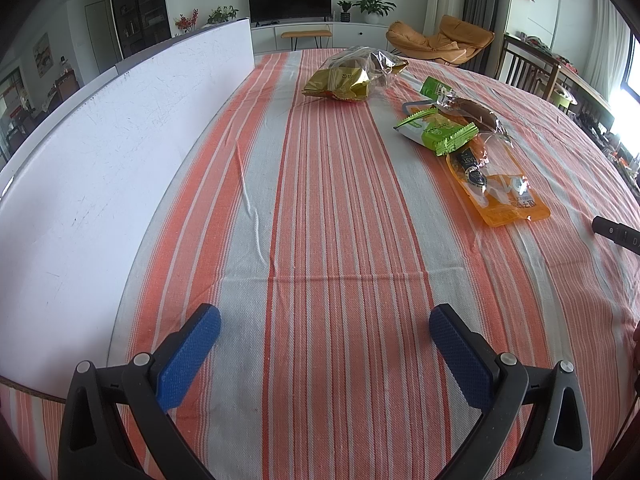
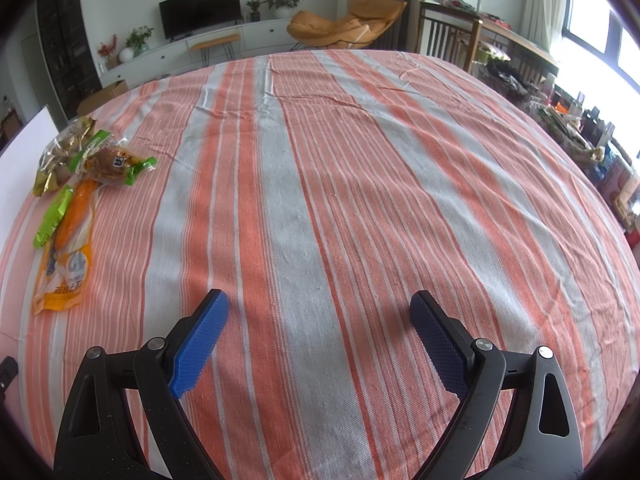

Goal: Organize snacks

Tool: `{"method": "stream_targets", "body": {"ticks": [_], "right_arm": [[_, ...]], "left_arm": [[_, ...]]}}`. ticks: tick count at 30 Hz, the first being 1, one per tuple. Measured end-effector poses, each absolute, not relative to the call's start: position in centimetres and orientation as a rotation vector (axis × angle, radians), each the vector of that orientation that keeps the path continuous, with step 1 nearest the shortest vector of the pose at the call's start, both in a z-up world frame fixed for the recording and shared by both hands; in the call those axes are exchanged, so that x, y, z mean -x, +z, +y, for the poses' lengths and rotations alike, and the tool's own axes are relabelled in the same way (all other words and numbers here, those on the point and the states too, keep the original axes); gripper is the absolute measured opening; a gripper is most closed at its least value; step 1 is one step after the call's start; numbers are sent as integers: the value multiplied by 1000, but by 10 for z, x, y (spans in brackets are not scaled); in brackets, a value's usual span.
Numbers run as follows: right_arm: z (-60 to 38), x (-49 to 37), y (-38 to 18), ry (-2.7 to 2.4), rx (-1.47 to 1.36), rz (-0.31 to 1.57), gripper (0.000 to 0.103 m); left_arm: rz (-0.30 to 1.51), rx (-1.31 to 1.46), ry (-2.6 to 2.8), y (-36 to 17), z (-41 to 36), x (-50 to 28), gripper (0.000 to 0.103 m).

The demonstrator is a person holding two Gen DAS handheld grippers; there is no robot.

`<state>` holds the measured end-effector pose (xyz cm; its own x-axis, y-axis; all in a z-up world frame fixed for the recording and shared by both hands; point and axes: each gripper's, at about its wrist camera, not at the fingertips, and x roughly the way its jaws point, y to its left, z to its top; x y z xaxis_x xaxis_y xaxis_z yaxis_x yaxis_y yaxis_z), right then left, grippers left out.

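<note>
Several snack packs lie on the striped tablecloth (image 1: 328, 200). In the left wrist view a gold pack (image 1: 352, 76) lies far ahead, with a green-and-white pack (image 1: 436, 128), a brown bun in clear wrap (image 1: 476, 114) and an orange pouch (image 1: 496, 184) to the right. My left gripper (image 1: 325, 320) is open and empty, well short of them. In the right wrist view the same packs sit far left: the gold pack (image 2: 60, 152), the bun (image 2: 114, 162), a green pack (image 2: 54, 216) and the orange pouch (image 2: 66, 264). My right gripper (image 2: 320, 304) is open and empty over bare cloth.
A white board (image 1: 100, 152) lies along the table's left side. The right gripper's tip (image 1: 616, 234) shows at the right edge of the left wrist view. Chairs, a TV cabinet and cluttered shelves stand beyond the table.
</note>
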<state>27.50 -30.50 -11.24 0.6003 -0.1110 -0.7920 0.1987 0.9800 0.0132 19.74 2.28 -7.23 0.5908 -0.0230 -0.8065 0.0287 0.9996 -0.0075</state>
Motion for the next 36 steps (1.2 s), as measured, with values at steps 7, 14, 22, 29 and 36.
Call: {"method": "stream_targets", "body": {"ticks": [7,14,22,29,36], "right_arm": [[-306,-275,-112,-179,-105,909,94],[-306,-274,-112,-181,-108,909,94],[-299,-286,-108,-136,-120,1012,96],[-187,-331,-88,228,-68,1045,95],[-108,-342,-98,281,120,1043,61]], "left_arm": [[938,-7,-30,-72,23,-197,103],[955,-27,-76,-72,41,-186,103],[939,-13,-47,-72,44,-184,103],[939,-12,-46,-73,44,-184,103],[938,-11,-45,-72,44,-184,103]]}}
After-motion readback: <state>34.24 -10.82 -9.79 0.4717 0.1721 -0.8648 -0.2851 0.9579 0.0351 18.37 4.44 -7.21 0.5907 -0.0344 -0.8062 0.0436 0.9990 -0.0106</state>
